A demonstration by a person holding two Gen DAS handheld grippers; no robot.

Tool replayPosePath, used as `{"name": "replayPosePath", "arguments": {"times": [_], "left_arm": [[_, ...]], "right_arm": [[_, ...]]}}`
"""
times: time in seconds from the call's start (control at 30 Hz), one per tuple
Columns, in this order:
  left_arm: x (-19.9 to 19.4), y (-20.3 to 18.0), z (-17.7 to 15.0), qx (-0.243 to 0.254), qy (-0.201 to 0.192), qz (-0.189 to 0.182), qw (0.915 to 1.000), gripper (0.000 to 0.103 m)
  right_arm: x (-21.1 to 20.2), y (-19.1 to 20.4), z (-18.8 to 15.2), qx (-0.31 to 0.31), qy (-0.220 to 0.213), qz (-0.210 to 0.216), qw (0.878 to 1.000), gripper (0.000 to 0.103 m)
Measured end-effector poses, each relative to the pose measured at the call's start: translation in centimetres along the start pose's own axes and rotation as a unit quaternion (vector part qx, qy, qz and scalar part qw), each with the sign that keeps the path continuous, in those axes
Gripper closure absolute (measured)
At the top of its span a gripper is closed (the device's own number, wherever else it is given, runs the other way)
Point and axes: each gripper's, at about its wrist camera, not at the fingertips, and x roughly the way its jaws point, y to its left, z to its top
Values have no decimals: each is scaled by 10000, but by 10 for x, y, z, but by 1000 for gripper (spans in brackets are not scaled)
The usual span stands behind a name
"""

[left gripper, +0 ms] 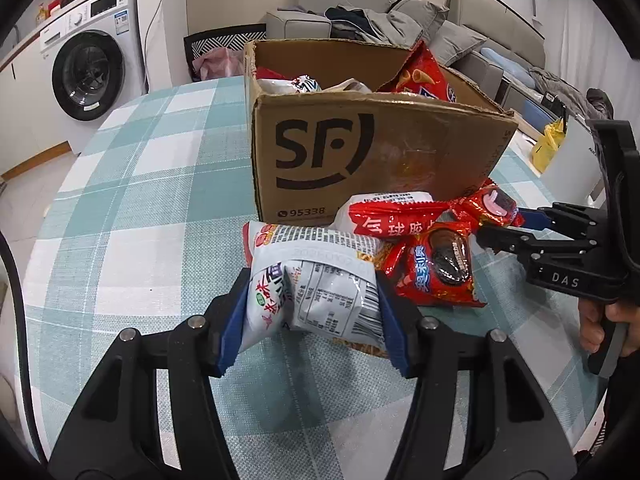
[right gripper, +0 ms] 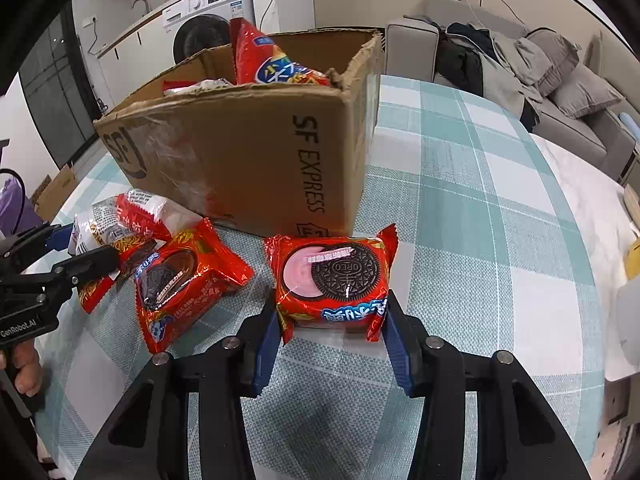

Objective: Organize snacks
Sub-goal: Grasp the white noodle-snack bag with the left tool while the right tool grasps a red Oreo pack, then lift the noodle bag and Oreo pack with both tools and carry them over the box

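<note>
A: How did the left hand-held gripper (left gripper: 310, 312) stand?
B: It clamped the white snack bag (left gripper: 312, 280) on the worktop (left gripper: 140, 200).
A: And the right hand-held gripper (right gripper: 332, 340)?
B: It gripped the red Oreo pack (right gripper: 332, 280) before the cardboard box (right gripper: 256, 160).

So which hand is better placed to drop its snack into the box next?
Probably right: its gripper clamps the Oreo pack directly before the box. The left gripper grips the white bag behind other packs.

Glossy foil packets (right gripper: 332, 280), matt cardboard box (right gripper: 248, 160)
</note>
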Motion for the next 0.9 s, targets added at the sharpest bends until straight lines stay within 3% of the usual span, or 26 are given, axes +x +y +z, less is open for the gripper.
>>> {"name": "replayPosePath", "arguments": {"times": [0.9], "left_arm": [[-62, -13, 5, 22, -542, 275, 9981, 48]], "right_arm": [[-58, 4, -9, 92, -565, 43, 9983, 58]]}}
